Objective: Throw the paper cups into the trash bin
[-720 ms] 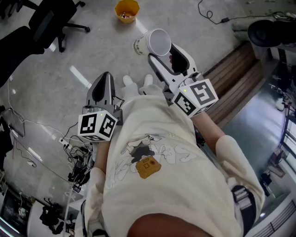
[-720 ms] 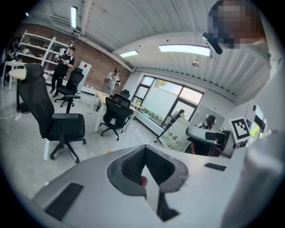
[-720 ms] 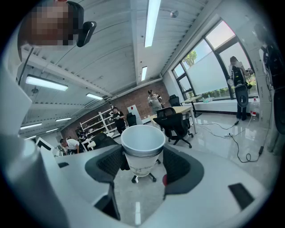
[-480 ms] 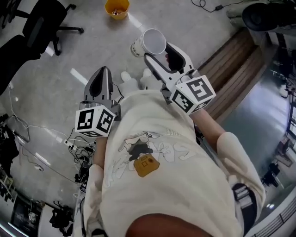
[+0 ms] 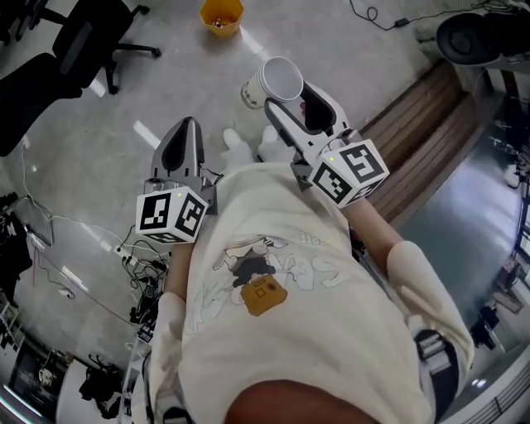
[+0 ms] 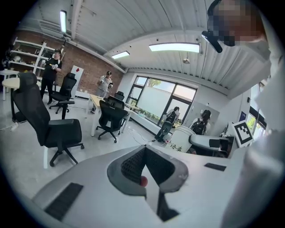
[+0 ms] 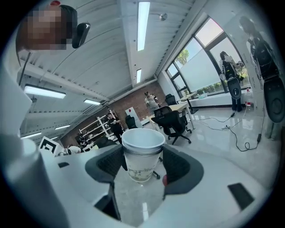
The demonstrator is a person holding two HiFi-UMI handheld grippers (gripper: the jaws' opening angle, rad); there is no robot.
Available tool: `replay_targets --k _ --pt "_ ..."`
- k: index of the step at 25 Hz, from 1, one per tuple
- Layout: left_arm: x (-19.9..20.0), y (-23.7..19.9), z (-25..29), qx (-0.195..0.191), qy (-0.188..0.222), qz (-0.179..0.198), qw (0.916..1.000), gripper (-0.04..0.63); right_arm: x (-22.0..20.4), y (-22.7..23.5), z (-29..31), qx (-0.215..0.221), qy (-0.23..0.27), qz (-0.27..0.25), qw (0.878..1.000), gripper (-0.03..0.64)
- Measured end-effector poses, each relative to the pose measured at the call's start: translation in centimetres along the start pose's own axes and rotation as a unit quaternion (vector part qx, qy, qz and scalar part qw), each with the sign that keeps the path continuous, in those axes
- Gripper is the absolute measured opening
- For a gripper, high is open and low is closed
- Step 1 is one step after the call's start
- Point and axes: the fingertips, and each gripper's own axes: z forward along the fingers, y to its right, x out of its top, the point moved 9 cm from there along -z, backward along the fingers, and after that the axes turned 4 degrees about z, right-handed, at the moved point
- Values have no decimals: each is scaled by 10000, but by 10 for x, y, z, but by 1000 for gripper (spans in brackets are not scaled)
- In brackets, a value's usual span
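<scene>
Far up the grey polished floor [image 5: 190, 74] in the head view, an orange plastic trash bin [image 5: 222, 15] is standing upright, well apart from both tongs. Nearer, the right gripper [image 5: 290, 93] is holding a white paper cup [image 5: 277, 79] tilted in the air above the floor, its open mouth turned toward the camera. To its left, the left gripper [image 5: 185, 126] is pointing the same way, carrying nothing. A black wheeled office chair [image 5: 79, 37] is sitting at the far left.

Through the left gripper view, that gripper's two jaws are meeting tip to tip with nothing between them, while the cup [image 6: 180, 140] is showing off to the right.

Through the right gripper view, the jaws are standing wide and clamping the cup [image 7: 141, 153] by its sides, just under the rim.
</scene>
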Motion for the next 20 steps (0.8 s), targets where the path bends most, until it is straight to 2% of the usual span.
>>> replay_targets --k 10,16,20 --pt "-12 27 -8 -15 -14 123 9999 6 0 9 -34 13 191 21 9998 285" --pt "-20 59 -1 -38 -27 265 9996 6 0 31 -60 60 327 110 9994 285" --pt "-23 74 0 37 6 225 9997 6 4 46 -74 54 339 166 9993 285"
